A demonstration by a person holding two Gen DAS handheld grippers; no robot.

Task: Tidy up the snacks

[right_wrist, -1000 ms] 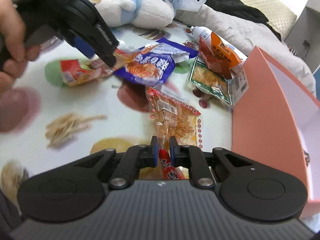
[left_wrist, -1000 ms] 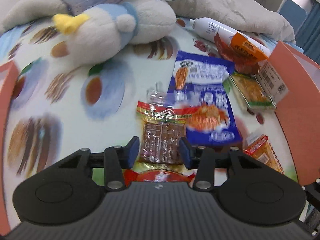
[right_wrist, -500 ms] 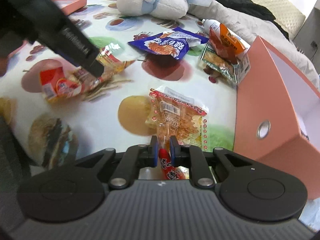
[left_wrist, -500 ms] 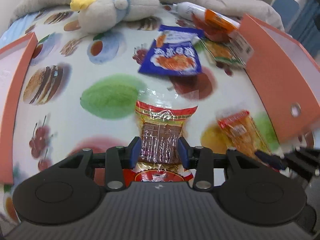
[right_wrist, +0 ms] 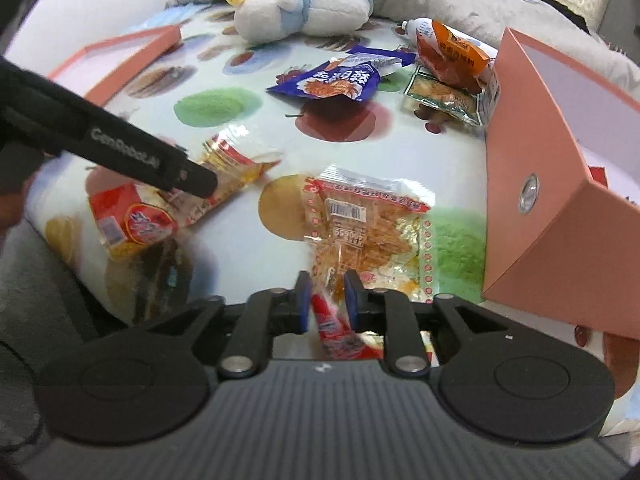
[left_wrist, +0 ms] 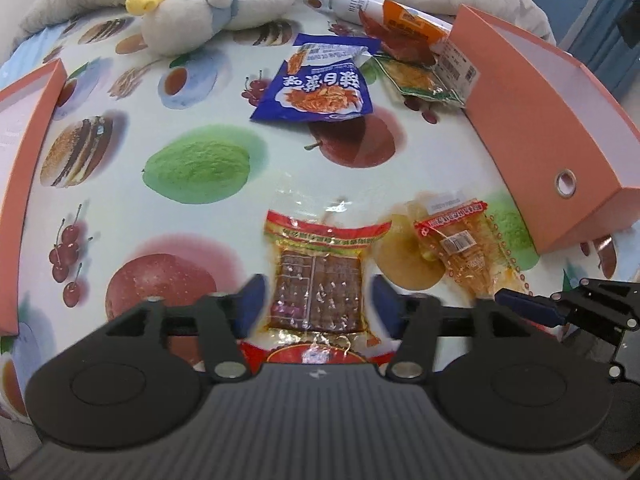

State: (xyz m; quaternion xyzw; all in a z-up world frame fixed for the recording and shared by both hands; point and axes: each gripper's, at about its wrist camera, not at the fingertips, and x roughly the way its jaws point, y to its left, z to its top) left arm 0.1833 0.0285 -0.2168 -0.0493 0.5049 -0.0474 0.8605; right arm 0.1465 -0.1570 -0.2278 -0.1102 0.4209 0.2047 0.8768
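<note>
Fruit-print bed cover [left_wrist: 200, 168] | left hand-held gripper [left_wrist: 316, 304] jaws just opened, clear of brown snack pack [left_wrist: 320, 280], set down beside orange snack pack [right_wrist: 368, 232] | right hand-held gripper [right_wrist: 324, 300] jaws just opening around that pack's tail, apparently released | grouped near pink box [left_wrist: 532, 120], likely for loading

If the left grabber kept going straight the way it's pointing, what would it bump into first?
Probably the red-topped brown snack packet, lying right between the left gripper's just-opened fingers, which no longer press it. Past it is only the fruit-print tablecloth, with the blue packet far beyond. Depth is hard to judge.
</note>
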